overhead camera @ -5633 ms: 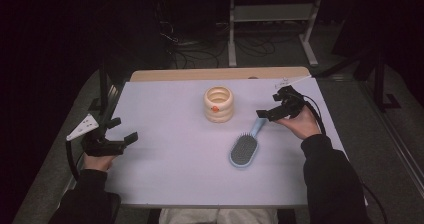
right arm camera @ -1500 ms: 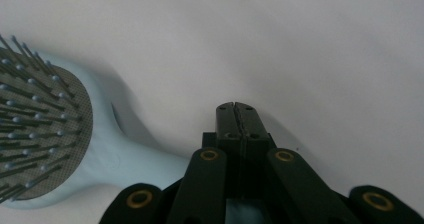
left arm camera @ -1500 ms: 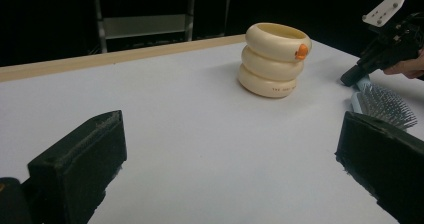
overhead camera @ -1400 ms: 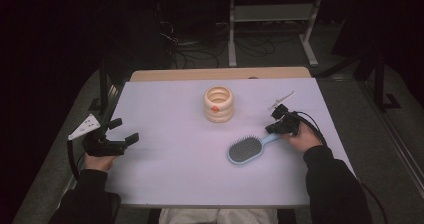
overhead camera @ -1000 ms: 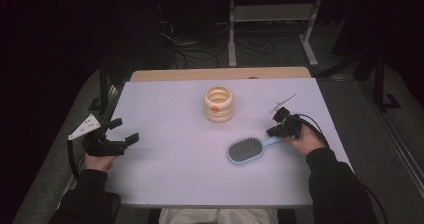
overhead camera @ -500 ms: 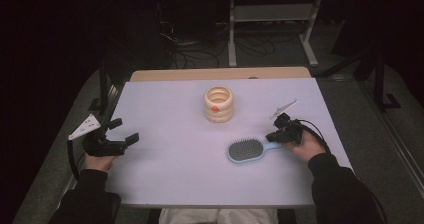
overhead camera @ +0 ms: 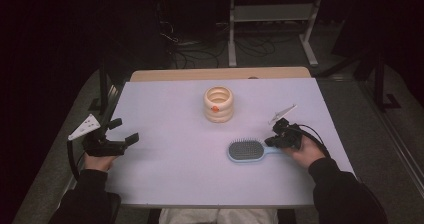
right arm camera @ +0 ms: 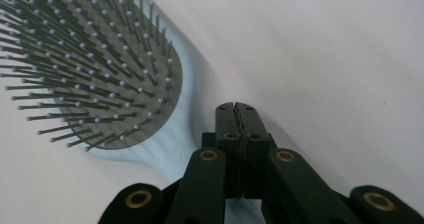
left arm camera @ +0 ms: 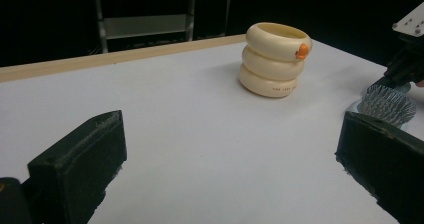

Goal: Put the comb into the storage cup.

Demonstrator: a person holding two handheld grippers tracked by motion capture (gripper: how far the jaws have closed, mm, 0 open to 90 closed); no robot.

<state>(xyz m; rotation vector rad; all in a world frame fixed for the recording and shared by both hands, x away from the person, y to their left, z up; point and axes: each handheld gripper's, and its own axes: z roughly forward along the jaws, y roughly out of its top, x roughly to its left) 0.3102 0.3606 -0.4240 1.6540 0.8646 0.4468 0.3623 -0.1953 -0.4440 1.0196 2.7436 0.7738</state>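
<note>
A light blue hairbrush [overhead camera: 246,150] lies bristles up on the white table [overhead camera: 170,179], its handle pointing right. My right gripper [overhead camera: 274,140] sits over that handle. In the right gripper view its jaws [right arm camera: 235,110] stand pressed together, with the handle running underneath them and the bristle head [right arm camera: 95,59] just ahead. My left gripper [overhead camera: 125,130] rests at the table's left edge, open and holding nothing; its two pads [left arm camera: 80,164] stand wide apart. In the left gripper view the brush [left arm camera: 387,103] and the right gripper [left arm camera: 407,64] show at the far right.
A cream holder of stacked rings with an orange spot [overhead camera: 218,104] [left arm camera: 274,59] stands at the middle back of the table. A wooden strip [overhead camera: 220,74] runs along the far edge. Dark floor, cables and a metal rack lie beyond.
The right hand has drawn back toward the near right edge. The brush came with it and swung from slanted to lying across the table. The left gripper has stayed still.
</note>
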